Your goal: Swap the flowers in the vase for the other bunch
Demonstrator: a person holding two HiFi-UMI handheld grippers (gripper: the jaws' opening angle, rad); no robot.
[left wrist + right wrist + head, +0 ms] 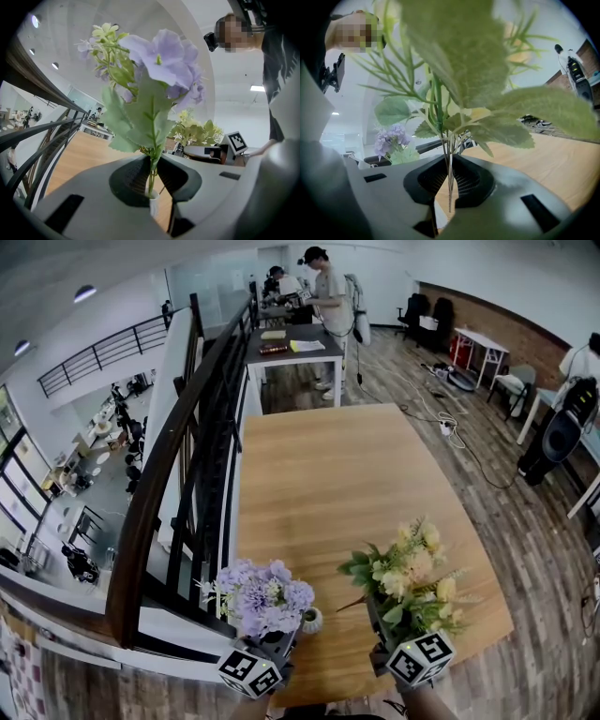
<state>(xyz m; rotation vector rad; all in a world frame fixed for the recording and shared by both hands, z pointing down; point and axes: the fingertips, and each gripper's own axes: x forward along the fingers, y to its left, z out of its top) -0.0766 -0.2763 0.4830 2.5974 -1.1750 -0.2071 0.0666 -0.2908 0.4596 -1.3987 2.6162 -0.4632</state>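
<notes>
A purple bunch (pixel 261 594) stands upright in my left gripper (pixel 273 645), shut on its green stems (pixel 153 168). Below the jaws the stems run down into the mouth of a small white vase (pixel 153 202), which stands on the wooden table (pixel 347 484) near its front left corner (pixel 312 620). My right gripper (pixel 394 637) is shut on the thin stems (pixel 450 173) of a yellow-green bunch (pixel 409 573), held upright to the right of the vase. Those stem ends hang free in the air. Each bunch shows in the other gripper view: purple (pixel 391 136), yellow-green (pixel 194 131).
A dark stair railing (pixel 178 484) runs along the table's left edge, with a drop to a lower floor beyond. Behind the table stands a grey desk (pixel 292 345) with a person (pixel 330 296) at it. Cables (pixel 450 432) lie on the floor at right.
</notes>
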